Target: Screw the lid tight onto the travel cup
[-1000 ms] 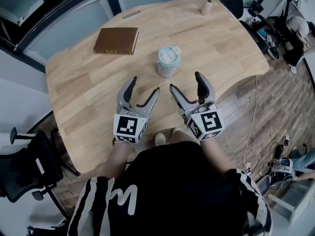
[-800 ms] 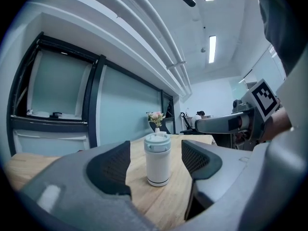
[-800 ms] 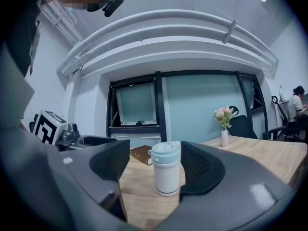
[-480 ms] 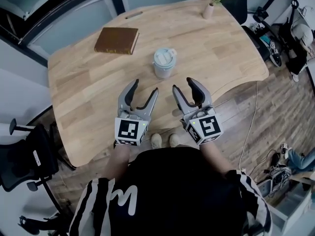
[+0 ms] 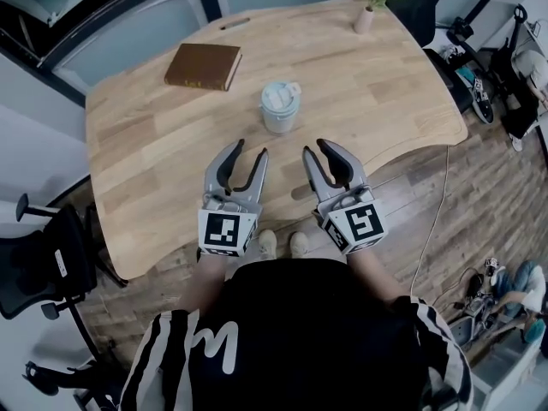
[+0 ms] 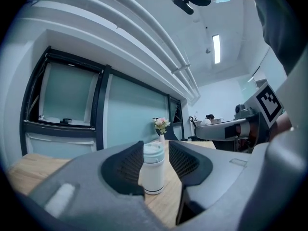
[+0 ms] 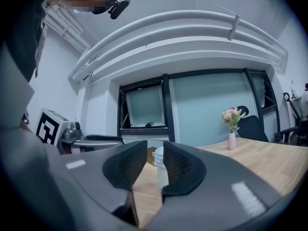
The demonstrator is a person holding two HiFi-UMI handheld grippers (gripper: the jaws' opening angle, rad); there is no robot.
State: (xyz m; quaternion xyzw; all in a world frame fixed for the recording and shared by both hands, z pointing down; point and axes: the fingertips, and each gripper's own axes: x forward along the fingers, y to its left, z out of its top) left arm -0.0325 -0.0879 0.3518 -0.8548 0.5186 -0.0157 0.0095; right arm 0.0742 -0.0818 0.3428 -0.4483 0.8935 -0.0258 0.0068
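The travel cup stands upright mid-table, lid on, well ahead of both grippers. The left gripper and right gripper have just been closing on nothing, the left narrow, the right nearly together; I'd reopen them, steady the body and take the lid squarely. The book and vase sit well apart, leaving open table around it.

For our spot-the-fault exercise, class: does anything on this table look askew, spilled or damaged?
Nothing stands out: the travel cup stands upright with its lid on, the book lies flat, the flower vase is upright, nothing spilled.
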